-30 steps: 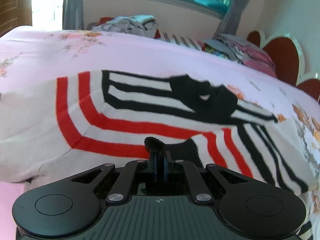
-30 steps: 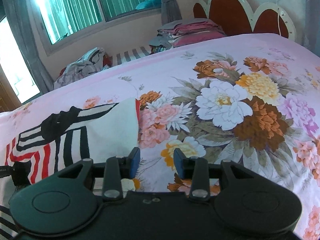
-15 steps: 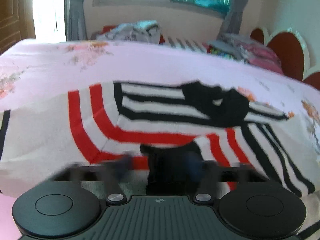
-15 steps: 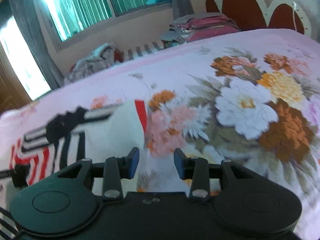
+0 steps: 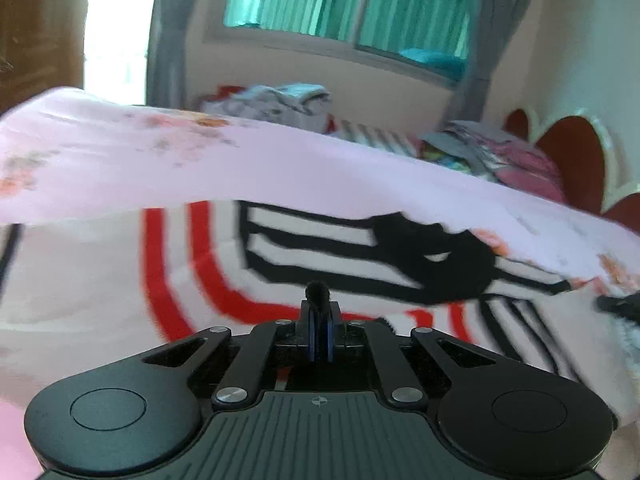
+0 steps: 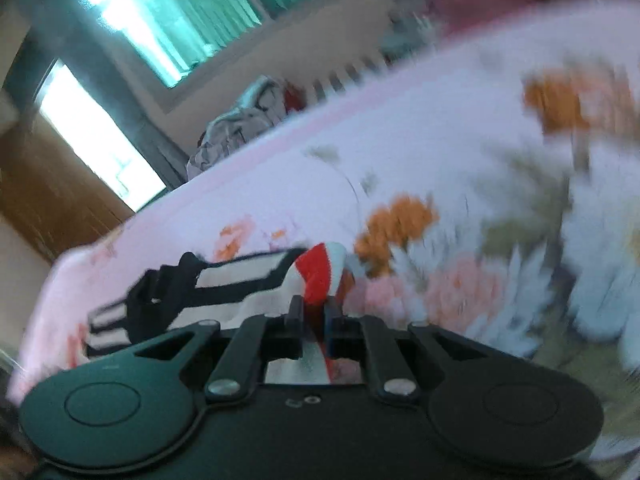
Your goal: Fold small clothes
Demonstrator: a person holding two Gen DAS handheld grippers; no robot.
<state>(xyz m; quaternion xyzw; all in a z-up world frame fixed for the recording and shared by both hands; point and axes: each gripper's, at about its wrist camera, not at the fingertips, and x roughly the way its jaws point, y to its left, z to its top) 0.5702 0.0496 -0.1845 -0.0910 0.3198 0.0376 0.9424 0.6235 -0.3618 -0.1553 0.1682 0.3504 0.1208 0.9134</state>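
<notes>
Striped sweater, white with red and black bands, lies spread on my pink floral bedsheet. My left gripper is clamped on a black bit of its near edge. The right wrist view alone shows my right gripper, jaws just closing, now pinching a red-and-white corner of the sweater; this view is blurred. Both grippers tilt down toward the sweater. Beyond it, a clothes pile under the window.
</notes>
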